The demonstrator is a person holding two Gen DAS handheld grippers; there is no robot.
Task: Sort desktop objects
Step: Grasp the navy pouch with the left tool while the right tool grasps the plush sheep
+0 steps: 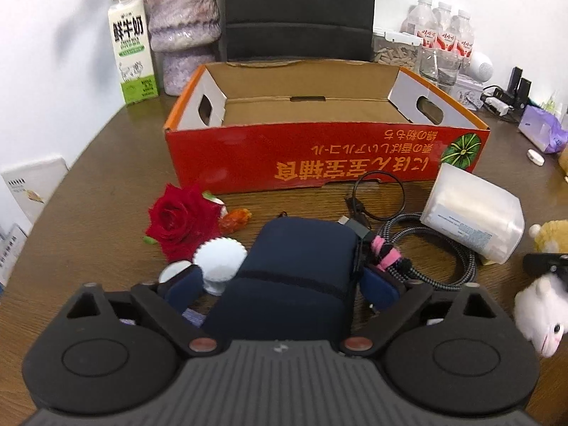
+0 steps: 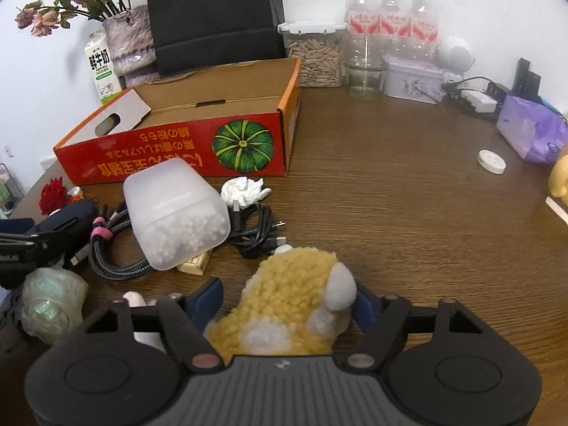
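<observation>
Nothing has yet gone into the red cardboard box (image 1: pixel 326 152); its brown floor shows bare from wall to wall, so the sort is judged to be at its first pick.

Left claw (image 1: pixel 280 284): jaws astride the navy pouch (image 1: pixel 301 266), which stands on the desk (image 1: pixel 106 163) at 6 o'clock from the box. The blue pads lie close by the pouch sides; whether they press cannot be told, and the pouch does not appear lifted.

Right claw (image 2: pixel 289 298): jaws astride the yellow plush toy (image 2: pixel 287 305), which lies on the desk at the near edge of the clutter. The far pad lies against the plush. The near pad is partly hidden by fleece, so a firm grip cannot be confirmed.

Items left to sort, all on the desk in front of the box:
- red rose (image 1: pixel 181 220), at 10 o'clock from the pouch, with a white scalloped cap (image 1: pixel 220 259) just beside the left pad;
- braided cable (image 1: pixel 440 248) with a pink tie, touching the pouch at 3 o'clock;
- frosted plastic tub (image 2: pixel 177 209), lying on the cables;
- black cable bundle (image 2: pixel 255 227) and crumpled tissue (image 2: pixel 245 188);
- white plush toy (image 1: pixel 539 316).

Clearance: the near box wall stands between both claws and the box floor, so each load must rise over it. Open desk lies at 2 o'clock from the yellow plush. The cap and the braided cable crowd the left claw, and a lift may drag them.
</observation>
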